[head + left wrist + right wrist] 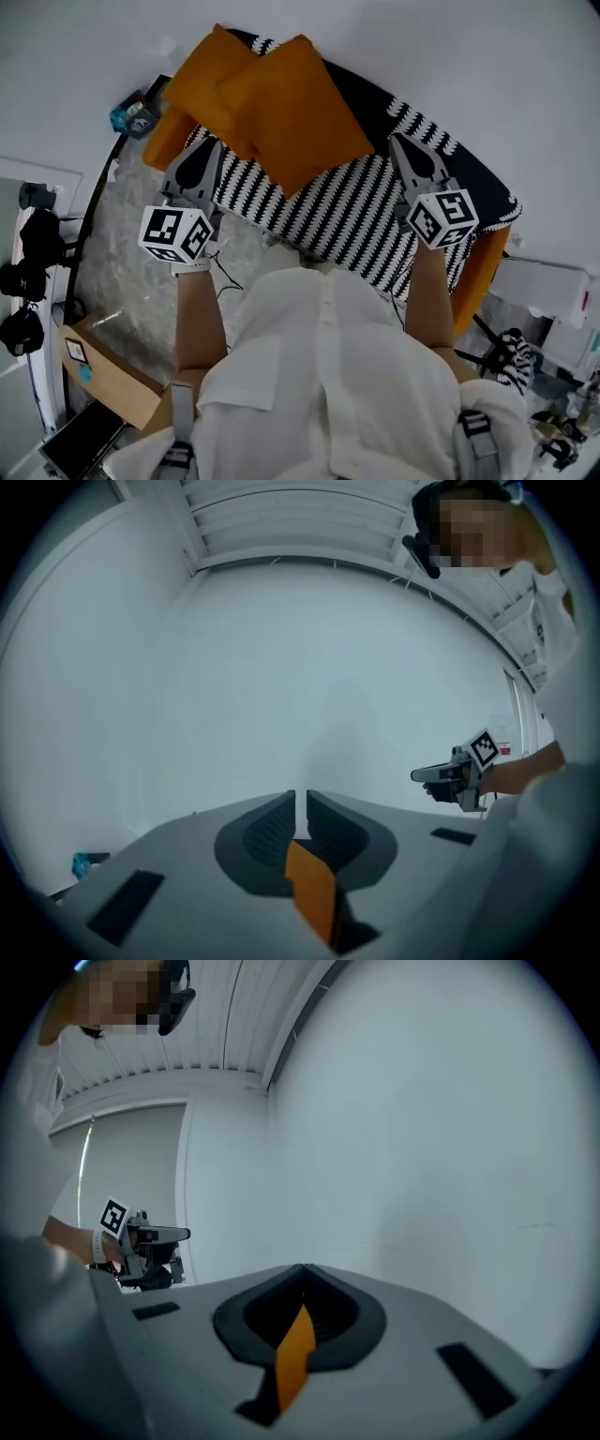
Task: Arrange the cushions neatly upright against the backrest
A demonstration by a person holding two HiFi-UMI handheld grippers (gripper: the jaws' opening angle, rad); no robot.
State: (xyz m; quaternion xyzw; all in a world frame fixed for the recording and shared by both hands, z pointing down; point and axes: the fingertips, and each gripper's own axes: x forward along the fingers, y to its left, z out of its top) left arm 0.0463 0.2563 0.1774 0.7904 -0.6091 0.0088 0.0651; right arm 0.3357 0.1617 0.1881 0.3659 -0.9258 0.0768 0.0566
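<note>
Two orange cushions lie overlapping and tilted on the striped seat (347, 220) of a small sofa: the nearer cushion (295, 112) rests partly over the farther cushion (202, 75). The dark backrest (441, 141) curves behind them. My left gripper (209, 143) sits shut at the cushions' left edge; contact cannot be told. My right gripper (398, 141) is shut and empty over the seat's right side, apart from the cushions. Both gripper views face a blank white wall: the left gripper (300, 794) shows a hairline slit between its jaws, and the right gripper (305, 1267) has its jaws together.
The sofa has orange sides (478, 277). A cardboard box (103, 375) and black equipment (28, 262) stand at the lower left, a teal object (136, 117) beyond the sofa's left end. White boxes (544, 291) and clutter sit at the right. Crinkled plastic sheeting (131, 253) covers the floor.
</note>
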